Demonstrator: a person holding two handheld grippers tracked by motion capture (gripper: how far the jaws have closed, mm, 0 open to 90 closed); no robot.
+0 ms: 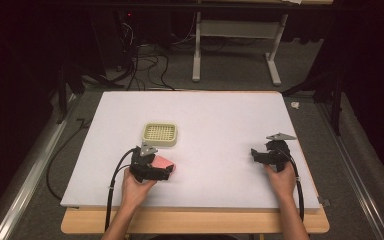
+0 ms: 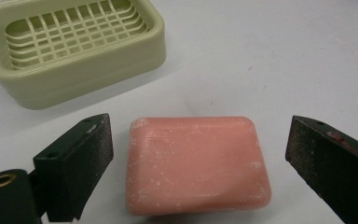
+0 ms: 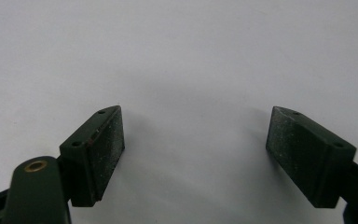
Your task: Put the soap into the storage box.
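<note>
Left gripper (image 2: 198,154): jaws spread wide, straddling the soap (image 2: 196,164), not touching it.
Soap dish (image 2: 70,46): sitting just beyond the soap.
Right gripper (image 3: 193,154): jaws released, hovering well apart from the soap.

Looks like a lab or test room: dark walls all round, a white board (image 1: 220,115) on a wooden desk (image 1: 195,222), loose cables (image 1: 145,65) on grey carpet, metal rails (image 1: 30,165) beside the desk's edges.

A pink soap bar (image 2: 196,163), rectangular with rounded corners and whitish scuffs, lies flat on the white worktop (image 2: 270,60), near a pale green slotted soap dish (image 2: 74,46)
</note>
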